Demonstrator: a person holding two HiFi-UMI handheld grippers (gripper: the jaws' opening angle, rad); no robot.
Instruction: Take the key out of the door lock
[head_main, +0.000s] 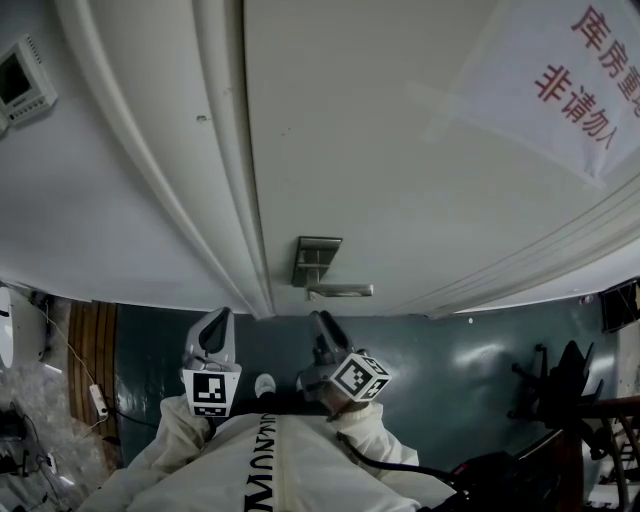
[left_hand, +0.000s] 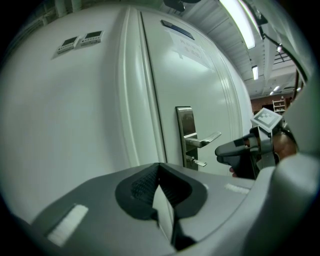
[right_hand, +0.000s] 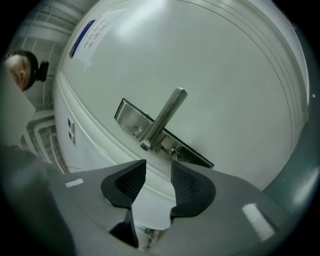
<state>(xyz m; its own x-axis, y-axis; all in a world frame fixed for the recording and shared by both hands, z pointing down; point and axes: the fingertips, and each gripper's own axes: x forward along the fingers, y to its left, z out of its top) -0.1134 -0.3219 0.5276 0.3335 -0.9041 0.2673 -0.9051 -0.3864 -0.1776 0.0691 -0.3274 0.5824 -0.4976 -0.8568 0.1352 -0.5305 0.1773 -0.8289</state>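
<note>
The white door carries a steel lock plate with a lever handle. A small silver key sticks out of the lock below the lever. In the right gripper view the key shows just past the right-hand fingertip, with nothing pressing on it. My right gripper is open and rolled to one side, just short of the plate; it also shows in the left gripper view. My left gripper is shut on nothing and hangs back from the door, left of the frame.
A paper notice with red characters is taped to the door's upper right. A wall panel sits left of the door frame. Dark furniture stands on the floor at the right, and cables lie at the left.
</note>
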